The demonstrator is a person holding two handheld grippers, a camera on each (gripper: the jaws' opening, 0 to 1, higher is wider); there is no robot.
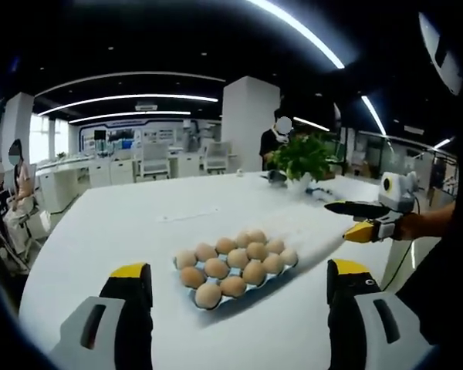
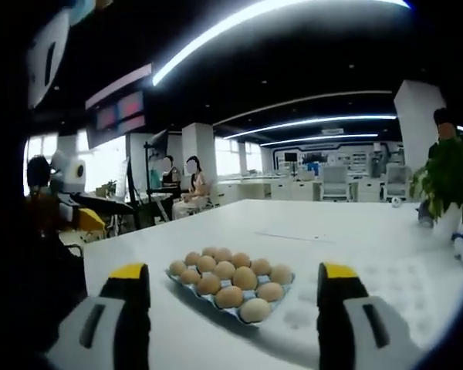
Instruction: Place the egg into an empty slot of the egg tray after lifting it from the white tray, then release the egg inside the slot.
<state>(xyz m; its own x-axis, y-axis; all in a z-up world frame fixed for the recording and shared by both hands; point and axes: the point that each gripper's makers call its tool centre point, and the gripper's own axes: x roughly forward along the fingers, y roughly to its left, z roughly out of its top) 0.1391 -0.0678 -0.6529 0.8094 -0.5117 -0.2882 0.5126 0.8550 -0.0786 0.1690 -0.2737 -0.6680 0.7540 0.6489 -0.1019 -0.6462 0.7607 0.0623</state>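
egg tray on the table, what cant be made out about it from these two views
- Egg tray: too small in the left gripper view to tell any empty slot.
- Egg tray: right gripper view, eggs hide the slots; far rows blur.
- White tray: cannot be told apart on the white table.

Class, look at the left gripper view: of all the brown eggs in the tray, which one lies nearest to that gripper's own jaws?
The egg at the tray's near corner, lowest in the view. The other eggs sit in rows behind it, farther from the open left gripper.
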